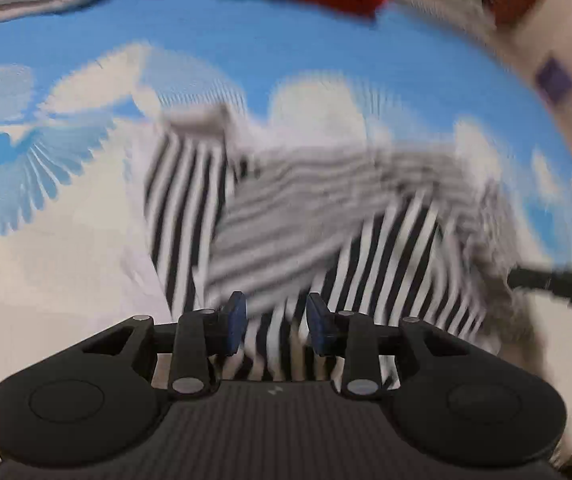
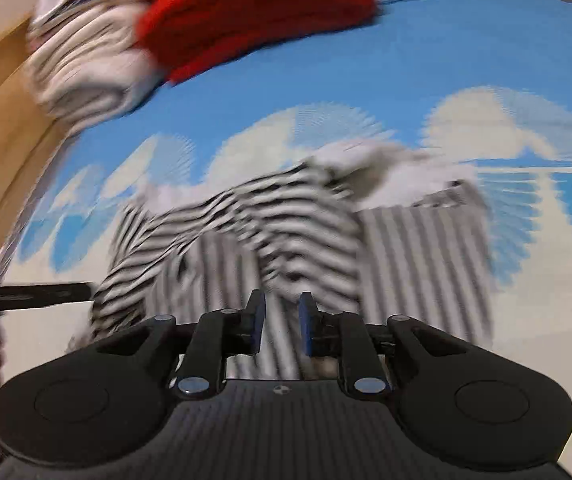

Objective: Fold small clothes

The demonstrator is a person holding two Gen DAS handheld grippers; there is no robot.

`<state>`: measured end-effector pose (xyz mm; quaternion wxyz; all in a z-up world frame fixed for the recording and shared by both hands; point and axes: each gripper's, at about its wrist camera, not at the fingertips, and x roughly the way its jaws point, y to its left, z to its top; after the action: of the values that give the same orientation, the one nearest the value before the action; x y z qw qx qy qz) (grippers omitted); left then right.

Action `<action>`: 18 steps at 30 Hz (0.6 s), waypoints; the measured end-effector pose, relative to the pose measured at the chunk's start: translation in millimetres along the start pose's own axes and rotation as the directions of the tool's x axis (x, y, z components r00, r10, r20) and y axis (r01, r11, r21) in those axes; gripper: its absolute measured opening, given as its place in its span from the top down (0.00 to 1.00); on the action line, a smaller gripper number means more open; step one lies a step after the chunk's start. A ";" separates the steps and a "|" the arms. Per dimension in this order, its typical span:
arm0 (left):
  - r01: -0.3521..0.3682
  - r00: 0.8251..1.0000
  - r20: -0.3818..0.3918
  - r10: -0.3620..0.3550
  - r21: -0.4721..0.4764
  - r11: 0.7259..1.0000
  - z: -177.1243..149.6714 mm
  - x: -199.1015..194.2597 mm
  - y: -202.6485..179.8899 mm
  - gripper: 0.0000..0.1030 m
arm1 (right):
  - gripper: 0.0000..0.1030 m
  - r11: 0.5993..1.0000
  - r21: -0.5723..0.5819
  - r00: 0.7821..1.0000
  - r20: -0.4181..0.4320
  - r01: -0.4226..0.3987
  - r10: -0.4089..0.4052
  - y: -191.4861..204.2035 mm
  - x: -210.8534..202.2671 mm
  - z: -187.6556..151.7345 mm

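both grippers hang over the striped top (image 1: 325,216), which lies half-folded on the cloud-print sheet (image 1: 66,272), one sleeve thrown across the body. your left gripper (image 1: 276,326) has its fingers part-open with stripes showing in the gap but nothing pinched. the right gripper (image 2: 277,322) stands the same, a narrower gap, cloth under it, no hold. the risk, as i judge it: both views are smeared, so you are moving fast over loose fabric. close now and you may catch only the top layer, or two layers at once, and drag the sleeve out of its fold. a finger could also snag the sheet. the red pile (image 2: 262,12) and the white pile (image 2: 86,64) sit well beyond, safe unless you fling the top that way.
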<state>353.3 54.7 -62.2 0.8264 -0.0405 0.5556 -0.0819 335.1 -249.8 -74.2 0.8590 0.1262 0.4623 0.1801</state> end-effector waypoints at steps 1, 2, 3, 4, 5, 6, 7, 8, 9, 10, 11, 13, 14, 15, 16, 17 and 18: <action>-0.028 0.998 -0.052 0.030 0.031 0.999 -7.4 10.8 -3.7 0.64 | 0.71 1.000 -0.019 0.999 -0.044 -0.003 0.003 0.6 9.8 -5.1; -0.055 0.992 -0.114 0.062 0.066 0.996 -15.2 23.6 -5.4 0.66 | 0.67 0.999 -0.036 0.994 -0.105 0.021 -0.025 0.1 21.2 -11.2; -0.064 0.990 -0.120 0.075 0.092 0.994 -20.2 26.8 -6.0 0.66 | 0.67 0.996 -0.055 0.982 -0.171 0.067 -0.075 -2.3 33.3 -18.4; -0.066 0.992 -0.102 0.076 0.103 0.992 -21.3 22.8 -7.1 0.66 | 0.68 0.993 -0.067 0.971 -0.212 0.101 -0.113 -6.5 42.9 -25.5; -0.058 0.994 -0.087 0.066 0.088 0.994 -19.8 14.4 -6.0 0.65 | 0.69 0.992 -0.063 0.967 -0.224 0.111 -0.122 -12.0 47.4 -29.5; -0.046 0.997 -0.053 0.049 0.060 0.997 -17.8 1.6 -3.6 0.65 | 0.69 0.992 -0.046 0.967 -0.224 0.116 -0.124 -15.2 47.2 -30.9; -0.035 0.999 -0.014 0.035 0.043 0.998 -17.4 -11.7 -2.1 0.62 | 0.70 0.992 -0.028 0.970 -0.209 0.123 -0.126 -15.6 41.8 -29.2; -0.022 0.999 0.031 0.021 0.035 0.999 -18.3 -25.6 -0.5 0.56 | 0.69 0.992 -0.021 0.976 -0.180 0.123 -0.125 -14.0 34.7 -24.1; -0.011 0.997 0.075 0.008 0.035 0.999 -20.9 -39.8 0.7 0.53 | 0.69 0.992 -0.032 0.983 -0.135 0.119 -0.123 -7.7 21.1 -22.2; -0.005 0.994 0.108 0.001 0.038 0.999 -24.8 -50.8 0.7 0.49 | 0.69 0.991 -0.057 0.989 -0.084 0.121 -0.125 -1.5 6.6 -19.9; -0.003 0.990 0.140 -0.003 0.041 0.999 -28.2 -61.6 1.7 0.49 | 0.68 0.988 -0.087 0.990 -0.033 0.131 -0.134 4.8 -7.6 -17.4; 0.002 0.979 0.203 -0.010 0.038 0.999 -38.9 -81.5 4.1 0.49 | 0.68 0.982 -0.111 0.988 0.054 0.150 -0.145 14.0 -32.8 -12.1; 0.001 0.973 0.229 -0.008 0.032 0.999 -44.1 -90.8 5.0 0.49 | 0.68 0.984 -0.096 0.986 0.091 0.149 -0.140 16.6 -45.6 -11.1; -0.002 0.968 0.252 -0.004 0.023 1.000 -48.0 -99.7 6.8 0.49 | 0.68 0.989 -0.062 0.983 0.129 0.137 -0.128 19.2 -60.2 -11.3; -0.004 0.962 0.274 -0.001 0.016 1.000 -53.2 -106.2 7.9 0.48 | 0.68 0.992 -0.033 0.981 0.155 0.120 -0.114 20.6 -72.3 -13.2; -0.015 0.957 0.289 0.011 0.010 1.000 -59.7 -115.6 8.9 0.45 | 0.68 0.995 -0.009 0.979 0.178 0.103 -0.100 23.1 -84.1 -17.4; -0.047 0.954 0.297 0.045 0.002 0.999 -66.8 -125.9 9.2 0.44 | 0.68 0.995 0.006 0.976 0.199 0.095 -0.094 26.6 -95.9 -22.7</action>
<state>245.9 88.0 25.8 0.9022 -0.0355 0.4259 -0.0583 262.2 -265.5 -4.5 0.9087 0.1197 0.3794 0.1264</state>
